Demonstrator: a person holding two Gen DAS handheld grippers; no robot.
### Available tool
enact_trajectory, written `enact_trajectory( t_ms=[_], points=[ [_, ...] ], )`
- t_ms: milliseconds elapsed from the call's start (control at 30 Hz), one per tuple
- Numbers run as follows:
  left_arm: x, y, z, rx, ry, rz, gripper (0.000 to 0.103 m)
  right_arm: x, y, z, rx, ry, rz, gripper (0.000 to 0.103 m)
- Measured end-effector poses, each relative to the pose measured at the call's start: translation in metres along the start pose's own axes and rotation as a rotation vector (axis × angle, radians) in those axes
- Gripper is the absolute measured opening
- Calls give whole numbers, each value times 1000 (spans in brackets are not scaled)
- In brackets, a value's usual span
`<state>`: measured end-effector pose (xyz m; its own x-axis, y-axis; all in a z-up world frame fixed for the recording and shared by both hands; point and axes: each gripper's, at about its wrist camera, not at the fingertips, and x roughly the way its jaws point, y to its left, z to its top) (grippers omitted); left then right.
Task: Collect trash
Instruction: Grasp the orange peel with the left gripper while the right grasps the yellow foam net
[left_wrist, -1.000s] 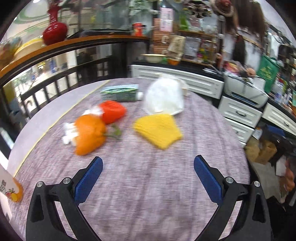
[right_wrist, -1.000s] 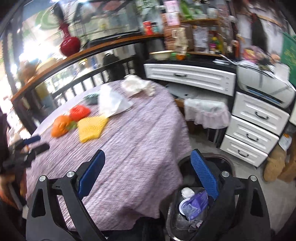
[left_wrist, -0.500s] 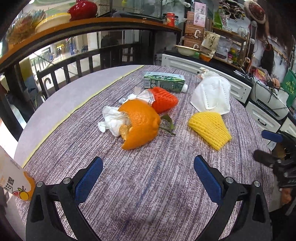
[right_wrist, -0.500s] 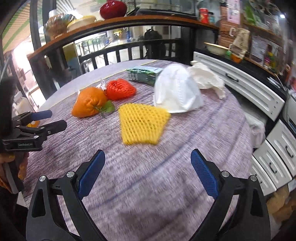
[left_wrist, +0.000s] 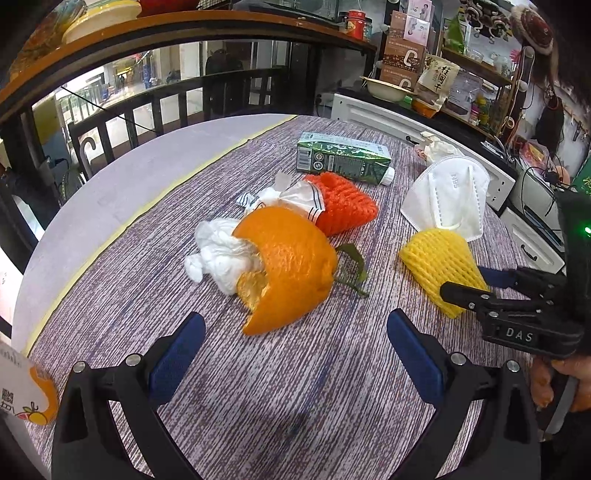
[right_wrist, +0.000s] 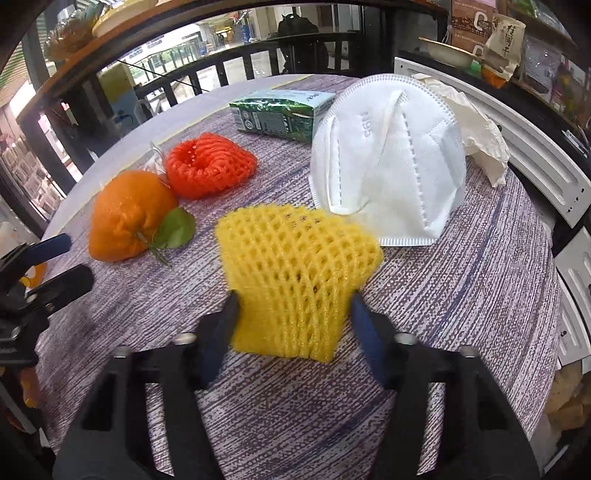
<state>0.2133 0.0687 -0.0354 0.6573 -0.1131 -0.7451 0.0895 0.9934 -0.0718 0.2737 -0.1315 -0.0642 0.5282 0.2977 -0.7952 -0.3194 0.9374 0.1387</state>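
The step in hand is picking up the yellow foam net (right_wrist: 295, 280), which lies on the table (right_wrist: 461, 295) just beside the mask (right_wrist: 388, 158); the right gripper (right_wrist: 291, 321) grasps its near end, jaws pressing both sides; the left gripper (left_wrist: 295, 343) hangs released near the orange peel (left_wrist: 288, 273); next comes lifting toward a bin, not in view; counted: two foam nets, one peel, one mask, one carton (left_wrist: 341, 158).

Round table (left_wrist: 258, 398) with a purple woven cloth; on it orange peel (left_wrist: 288, 273), red foam net (left_wrist: 343, 206), yellow foam net (left_wrist: 439, 262), white mask (left_wrist: 448, 195), green carton (left_wrist: 341, 158).
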Motion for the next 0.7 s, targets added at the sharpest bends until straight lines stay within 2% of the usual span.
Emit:
enact_trajectory(
  t_ms=[33, 100, 133, 300, 367, 500, 567, 600, 633, 700],
  points=[
    [2, -2, 3, -1, -3, 5, 97, -4, -1, -1, -3, -11, 5, 29],
    [4, -4, 8, -5, -13, 24, 97, -13, -1, -4, -13, -33, 6, 16],
    [5, -4, 8, -11, -20, 34, 97, -17, -1, -6, -15, -44, 17, 13],
    [13, -8, 16, -26, -22, 47, 95, -39, 1, -15, -51, -99, 32, 10],
    [16, -10, 17, -16, -23, 64, 86, -46, 2, -17, -64, -120, 37, 10],
    [23, -13, 16, -6, -1, 60, 77, -57, 1, -23, -54, -139, 57, 10],
    [28, -13, 15, -8, 14, 65, 62, -61, 1, -25, -49, -149, 63, 10],
    [29, -13, 14, -8, 18, 75, 58, -64, 1, -28, -44, -156, 69, 10],
    [31, -13, 13, -7, 19, 85, 49, -66, 0, -29, -40, -160, 76, 10],
    [31, -13, 12, -8, 23, 66, 43, -71, -1, -32, -35, -174, 69, 10]
  ],
)
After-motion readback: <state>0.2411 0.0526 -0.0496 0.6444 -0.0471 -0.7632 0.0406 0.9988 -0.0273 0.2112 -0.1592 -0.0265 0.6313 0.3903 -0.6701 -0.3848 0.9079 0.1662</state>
